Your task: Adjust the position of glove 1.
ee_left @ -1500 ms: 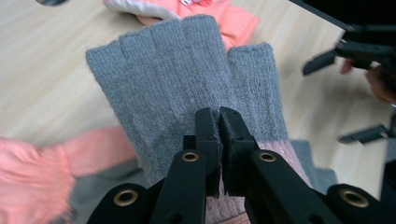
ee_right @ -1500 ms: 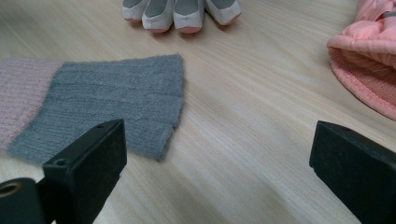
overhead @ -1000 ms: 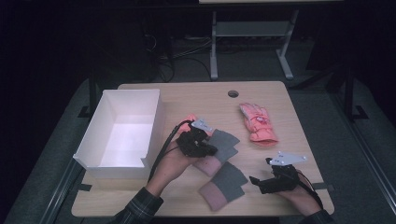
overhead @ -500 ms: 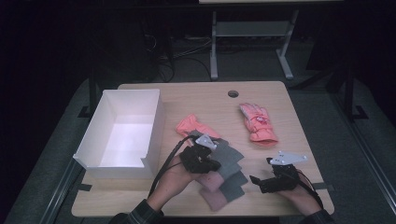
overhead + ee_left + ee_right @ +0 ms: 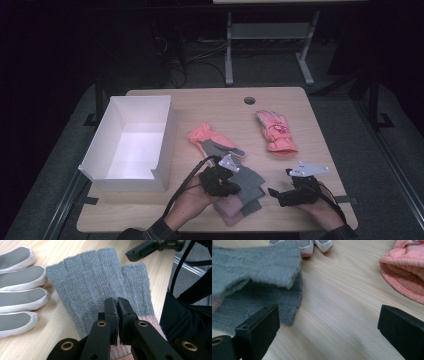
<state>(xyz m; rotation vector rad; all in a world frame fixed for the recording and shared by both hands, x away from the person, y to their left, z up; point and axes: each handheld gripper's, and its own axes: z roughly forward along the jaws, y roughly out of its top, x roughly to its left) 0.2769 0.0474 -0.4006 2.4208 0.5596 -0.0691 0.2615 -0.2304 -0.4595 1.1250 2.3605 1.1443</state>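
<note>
My left gripper (image 5: 231, 184) (image 5: 117, 301) is shut on a grey knit fingerless glove (image 5: 250, 179) (image 5: 87, 277), pinching it near its pink cuff. That glove hangs just over a second grey knit glove (image 5: 252, 205) (image 5: 262, 302) with a pink cuff, near the table's front edge. In the right gripper view the held glove (image 5: 254, 267) is blurred above the lower one. My right gripper (image 5: 277, 194) (image 5: 328, 315) stands open just right of the pair, nothing between its jaws.
A white open box (image 5: 165, 145) stands at the left. A pink glove with a grey palm (image 5: 212, 140) (image 5: 20, 290) lies mid-table, and a padded pink glove (image 5: 275, 131) (image 5: 407, 277) lies to the right. A round hole (image 5: 249, 100) is near the far edge.
My left gripper has moved toward the front and down with the grey glove, bringing it over the second grey glove and uncovering the pink glove with the grey palm. The right gripper has stayed put.
</note>
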